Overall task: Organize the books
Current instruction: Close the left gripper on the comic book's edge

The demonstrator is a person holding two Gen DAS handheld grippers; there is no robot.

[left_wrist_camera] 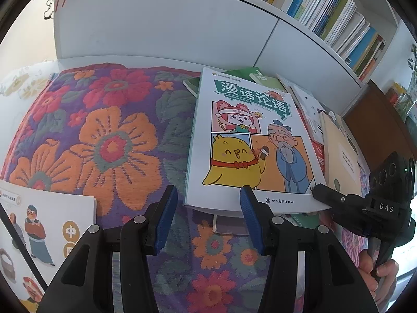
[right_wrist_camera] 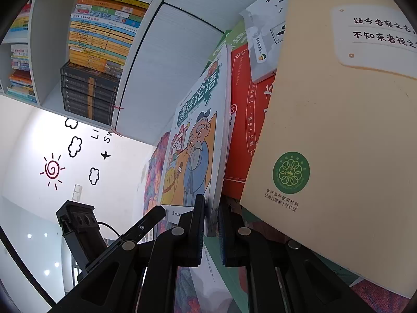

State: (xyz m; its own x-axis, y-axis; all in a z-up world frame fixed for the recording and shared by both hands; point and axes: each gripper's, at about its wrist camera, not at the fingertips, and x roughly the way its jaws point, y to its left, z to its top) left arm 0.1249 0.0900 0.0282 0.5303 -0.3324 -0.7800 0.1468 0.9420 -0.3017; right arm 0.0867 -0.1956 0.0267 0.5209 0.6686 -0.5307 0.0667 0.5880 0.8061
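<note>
**Comic book pinched at its corner on a floral cloth**

A white comic book (left_wrist_camera: 250, 140), its cover showing a yellow chick with a microphone, a bearded sage in blue and a teal title banner, lies atop a loose pile of books (left_wrist_camera: 336, 154) on a flowered cloth (left_wrist_camera: 104, 135) below a white bookshelf (left_wrist_camera: 325, 15). The right gripper (right_wrist_camera: 211, 208) is clamped on the book's near right corner. The left gripper (left_wrist_camera: 208, 203) hangs partly open and empty, just before the book's near edge.
</note>
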